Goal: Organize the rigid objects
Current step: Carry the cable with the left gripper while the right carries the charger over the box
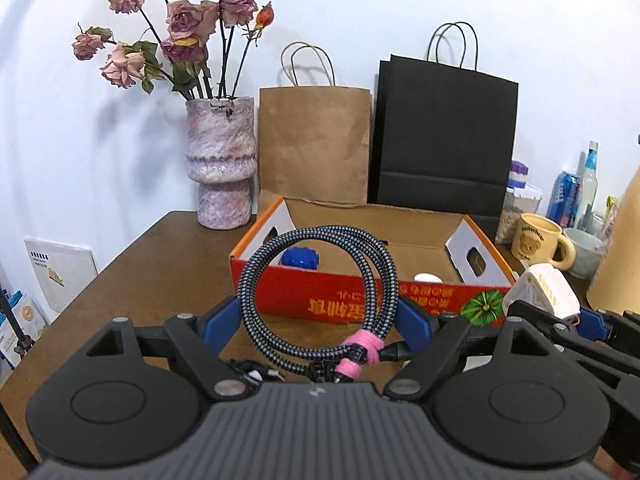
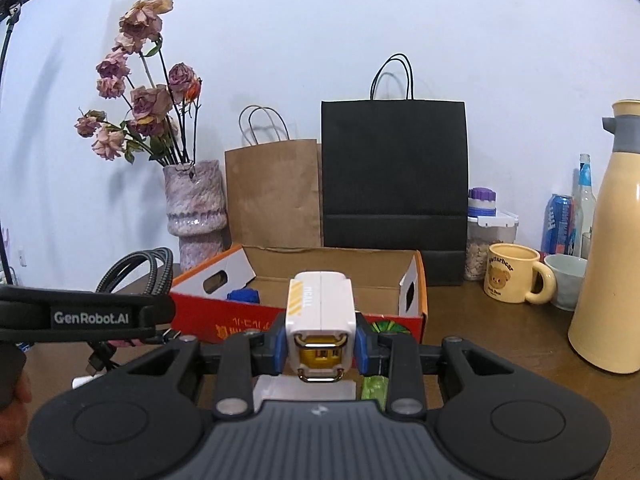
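Carrying step: the left gripper [image 1: 318, 320] clamps the coiled cable [image 1: 316, 292]; the right gripper [image 2: 321, 346] clamps the white charger [image 2: 320, 304]; next, I judge, each must clear the near wall of the red box [image 1: 360, 294] ahead and release inside.

The left claw [image 1: 316, 316] stands wide, its blue pads pressing the outer sides of a coiled braided cable [image 1: 316, 300]. The right claw [image 2: 320, 344], just to its right, is clamped narrowly on a white charger block [image 2: 320, 304]. Both point slightly downward.
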The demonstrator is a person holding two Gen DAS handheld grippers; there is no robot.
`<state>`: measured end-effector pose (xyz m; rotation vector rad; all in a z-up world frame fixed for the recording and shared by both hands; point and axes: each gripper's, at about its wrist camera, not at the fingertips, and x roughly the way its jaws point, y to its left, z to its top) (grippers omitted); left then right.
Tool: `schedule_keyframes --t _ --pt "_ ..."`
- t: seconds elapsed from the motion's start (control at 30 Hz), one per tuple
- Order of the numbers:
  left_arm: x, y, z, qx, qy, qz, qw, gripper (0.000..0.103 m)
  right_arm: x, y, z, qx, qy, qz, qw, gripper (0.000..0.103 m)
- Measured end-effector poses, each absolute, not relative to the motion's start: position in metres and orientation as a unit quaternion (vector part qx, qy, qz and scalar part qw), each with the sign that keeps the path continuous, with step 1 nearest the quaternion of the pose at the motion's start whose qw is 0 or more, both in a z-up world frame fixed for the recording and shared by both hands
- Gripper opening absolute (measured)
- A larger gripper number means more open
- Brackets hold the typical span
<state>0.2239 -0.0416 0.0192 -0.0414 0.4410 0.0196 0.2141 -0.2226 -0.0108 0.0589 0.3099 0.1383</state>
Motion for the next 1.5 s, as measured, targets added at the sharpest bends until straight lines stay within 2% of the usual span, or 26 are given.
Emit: schedule_keyframes --t 1.5 --pt "0.373 -0.042 0.017 -0.055 0.222 0.048 0.972 0.084 0.369 -0.225 -0.012 0.076 0.164 0.055 0.982 0.031"
